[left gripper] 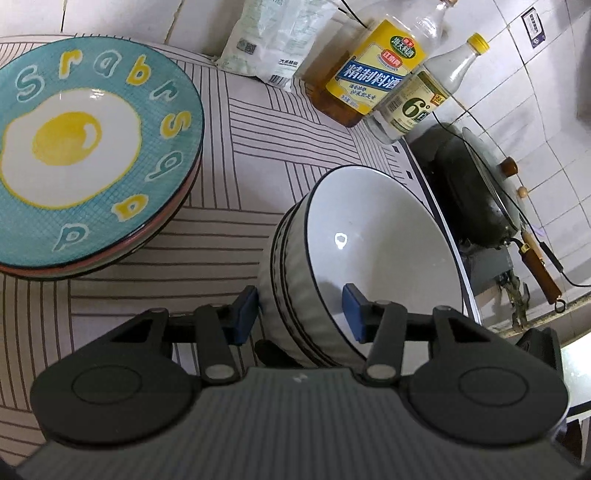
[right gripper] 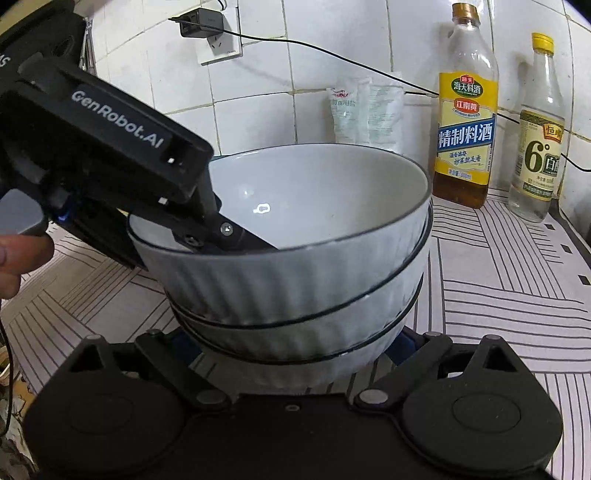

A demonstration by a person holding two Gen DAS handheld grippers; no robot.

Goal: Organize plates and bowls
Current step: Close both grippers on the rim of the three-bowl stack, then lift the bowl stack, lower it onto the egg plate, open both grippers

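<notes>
Nested grey ribbed bowls with white insides (left gripper: pixel 369 240) stand on the striped counter; the top bowl (right gripper: pixel 295 266) sits tilted in the stack. My left gripper (left gripper: pixel 299 314) straddles the near rim, one blue pad outside, one inside, with a visible gap to the wall. It also shows in the right wrist view (right gripper: pixel 236 236), reaching into the top bowl. My right gripper (right gripper: pixel 295 354) is open wide around the base of the stack, its fingers mostly hidden behind the bowls. A stack of plates, the top one teal with a fried-egg picture (left gripper: pixel 85 147), sits at the left.
Two bottles (right gripper: pixel 465 110) (right gripper: pixel 535 140) and white bags (right gripper: pixel 362 114) stand against the tiled wall. A dark wok with a glass lid (left gripper: pixel 476 184) sits on the stove right of the counter. A charger and cable (right gripper: pixel 203 24) hang on the wall.
</notes>
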